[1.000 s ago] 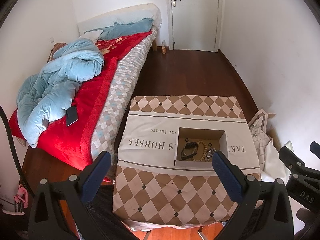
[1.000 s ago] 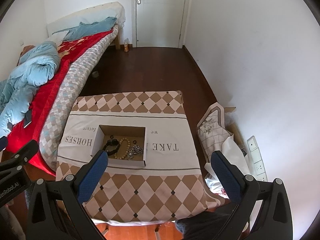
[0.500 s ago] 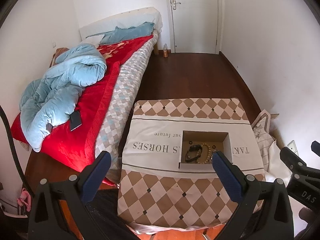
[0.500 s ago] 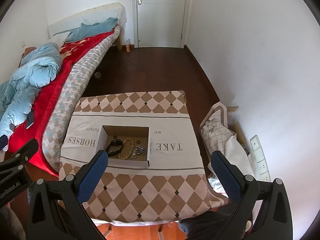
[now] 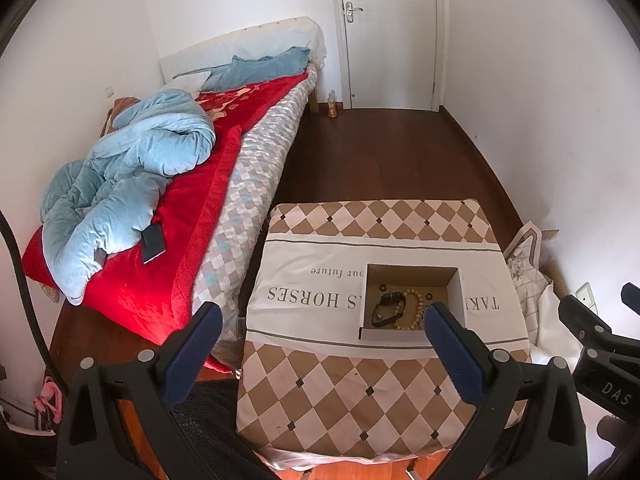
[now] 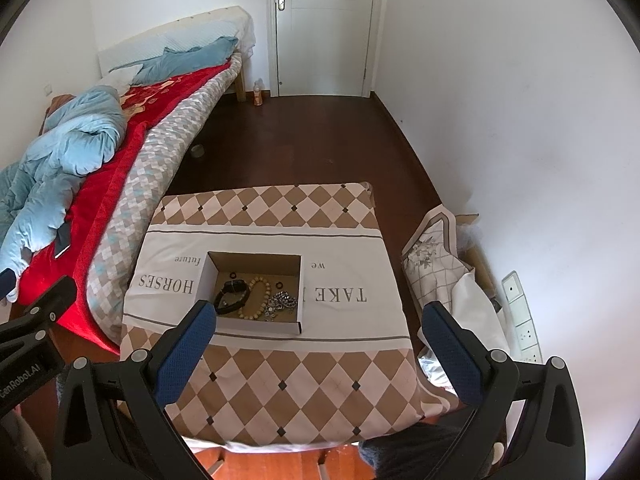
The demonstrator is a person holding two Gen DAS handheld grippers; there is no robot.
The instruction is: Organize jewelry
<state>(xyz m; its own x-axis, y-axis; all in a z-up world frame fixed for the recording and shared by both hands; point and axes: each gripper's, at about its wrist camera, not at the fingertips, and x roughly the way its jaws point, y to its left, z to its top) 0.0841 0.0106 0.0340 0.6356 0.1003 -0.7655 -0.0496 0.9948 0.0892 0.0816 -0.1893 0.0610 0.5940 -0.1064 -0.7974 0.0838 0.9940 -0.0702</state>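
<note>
An open cardboard box [image 6: 256, 261] sits mid-table and holds a black wristband [image 6: 231, 295], a tan bead bracelet [image 6: 256, 302], a silver chain [image 6: 282, 302] and small dark rings. In the left wrist view the same box [image 5: 412, 275] shows the wristband [image 5: 387, 307] and beads [image 5: 414, 309]. My left gripper [image 5: 320, 314] is open and held high, above the table's near left. My right gripper [image 6: 320, 312] is open too, above the near edge. Neither touches the box or holds anything.
The table carries a brown-and-white checked cloth [image 6: 280, 360] with printed words. A bed [image 5: 248, 168] with a red cover, a blue duvet [image 5: 132, 176] and a phone [image 5: 153, 244] runs along the left. A patterned bag [image 6: 436, 256] and wall sockets [image 6: 520, 320] lie right. A door [image 6: 324, 28] stands behind.
Both views have drifted a little, so the table and box sit slightly further right in frame. Both grippers stay open, and the jewelry in the box has not moved.
</note>
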